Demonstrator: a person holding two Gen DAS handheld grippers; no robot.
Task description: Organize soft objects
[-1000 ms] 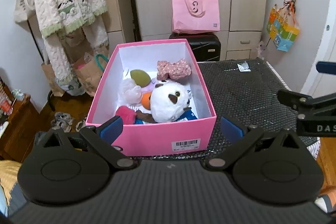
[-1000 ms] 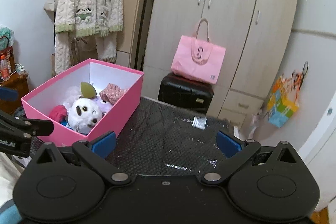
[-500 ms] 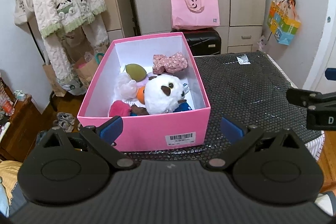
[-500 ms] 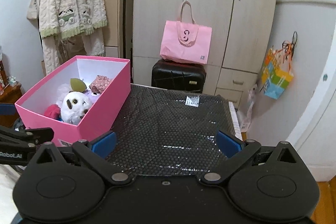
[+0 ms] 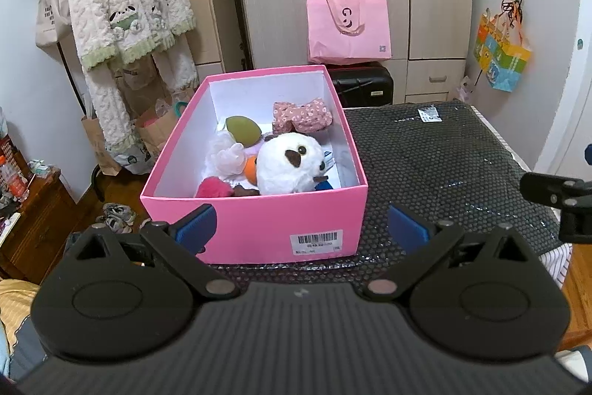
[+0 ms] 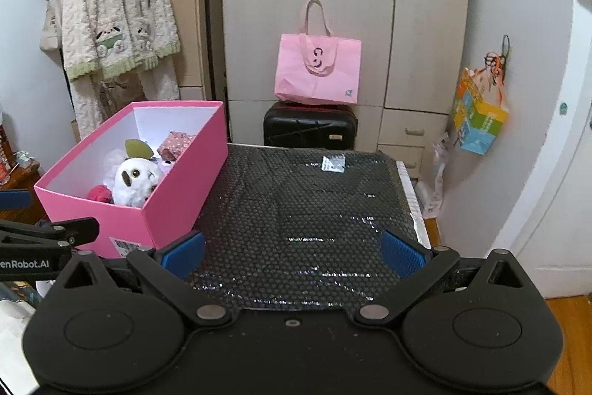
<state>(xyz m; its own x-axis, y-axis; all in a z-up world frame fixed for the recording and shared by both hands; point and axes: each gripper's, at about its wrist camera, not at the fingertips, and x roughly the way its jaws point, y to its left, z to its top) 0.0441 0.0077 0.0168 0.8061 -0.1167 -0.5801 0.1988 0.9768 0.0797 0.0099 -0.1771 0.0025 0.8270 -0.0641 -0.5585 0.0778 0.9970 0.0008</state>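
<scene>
While both grippers hang back off the near edge of the table [image 6: 314,202], the pink box [image 5: 259,228] sits at the table's left side, its short barcoded end facing the left gripper [image 5: 299,228]. That gripper's blue pads [image 5: 194,224] are spread wide, wider than most of the box end, and grip nothing. Inside the box lies a heap of soft things: a white plush [image 5: 290,163] with a brown patch leans toward the near right corner, an orange ball [image 5: 251,167] touches its left side, a red pompom [image 5: 214,188] sits against the near wall, a pale puff [image 5: 224,156] lies left of the ball, a green egg-shaped piece [image 5: 242,129] rests behind the puff, and a floral bow [image 5: 301,111] lies near the far wall. The right gripper [image 6: 292,254] faces the bare black mat to the right of the box, its pads [image 6: 183,252] equally far apart and empty. A small white tag [image 6: 333,162] lies near the table's far edge. Behind the table a pink bag [image 6: 318,69] stands on a black case [image 6: 310,130].
</scene>
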